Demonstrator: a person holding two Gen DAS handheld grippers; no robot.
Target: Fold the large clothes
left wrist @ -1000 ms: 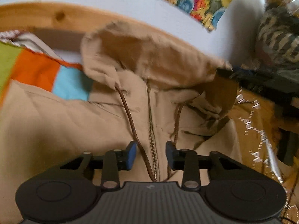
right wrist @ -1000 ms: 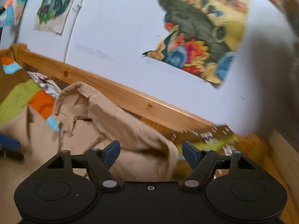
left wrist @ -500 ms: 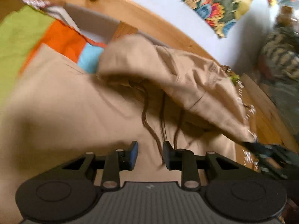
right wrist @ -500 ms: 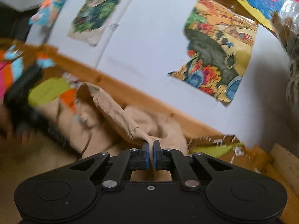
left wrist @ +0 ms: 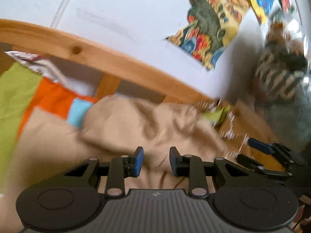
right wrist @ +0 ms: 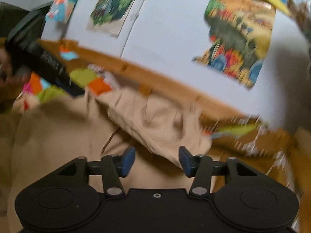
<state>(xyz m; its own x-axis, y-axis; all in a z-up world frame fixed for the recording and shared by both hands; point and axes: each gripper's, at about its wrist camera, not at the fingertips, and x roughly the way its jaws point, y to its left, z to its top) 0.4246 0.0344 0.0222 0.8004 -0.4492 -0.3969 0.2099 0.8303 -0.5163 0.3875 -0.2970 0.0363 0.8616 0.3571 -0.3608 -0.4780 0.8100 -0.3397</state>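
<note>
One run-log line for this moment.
garment: tan hooded jacket, hood folded down | right gripper: just opened, hood released | left gripper: open, empty

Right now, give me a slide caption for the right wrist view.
Right gripper, jaws just opened, hovers over the hood of a tan hooded jacket.

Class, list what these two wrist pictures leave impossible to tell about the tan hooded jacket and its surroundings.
- Tan hooded jacket: sleeves and hem cut off by the bottom edge and both grippers' bodies, both views.
- Hood folds: motion-blurred, right wrist view.
- Wall picture: detail smeared, left wrist view.
</note>
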